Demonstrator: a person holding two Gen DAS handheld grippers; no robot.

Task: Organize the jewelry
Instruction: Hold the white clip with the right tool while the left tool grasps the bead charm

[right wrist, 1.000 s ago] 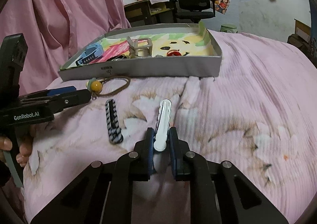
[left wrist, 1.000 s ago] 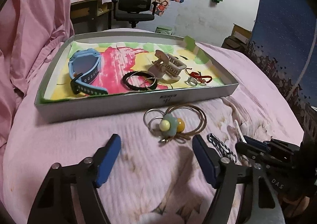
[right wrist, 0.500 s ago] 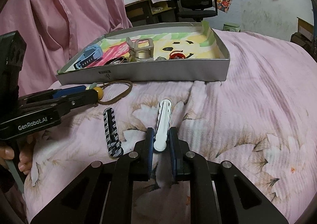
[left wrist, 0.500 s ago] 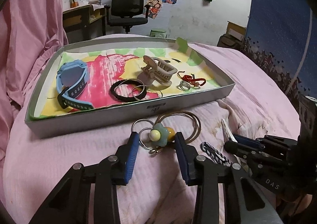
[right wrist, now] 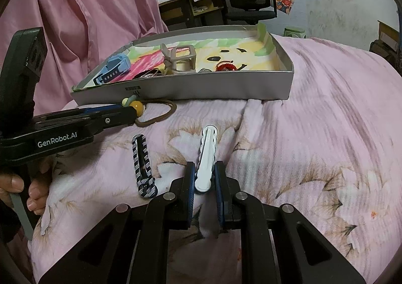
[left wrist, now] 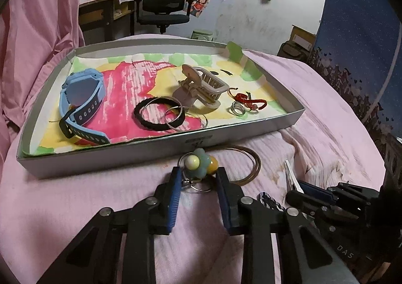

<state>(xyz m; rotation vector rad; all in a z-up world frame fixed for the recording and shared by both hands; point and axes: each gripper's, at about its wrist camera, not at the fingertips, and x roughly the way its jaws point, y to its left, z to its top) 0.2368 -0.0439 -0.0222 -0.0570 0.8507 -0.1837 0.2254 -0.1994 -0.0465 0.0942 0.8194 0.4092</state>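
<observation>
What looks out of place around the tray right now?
Three pieces lie on the bedspread outside the tray: the flower hair tie between the left gripper's fingers, the white hair clip in the right gripper, and a striped hair clip lying untouched. Nothing looks damaged.

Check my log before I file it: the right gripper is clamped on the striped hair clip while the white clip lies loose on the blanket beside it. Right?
Swapped. In the right wrist view, the right gripper is shut on the white clip; the striped hair clip lies loose on the blanket beside it.
</observation>
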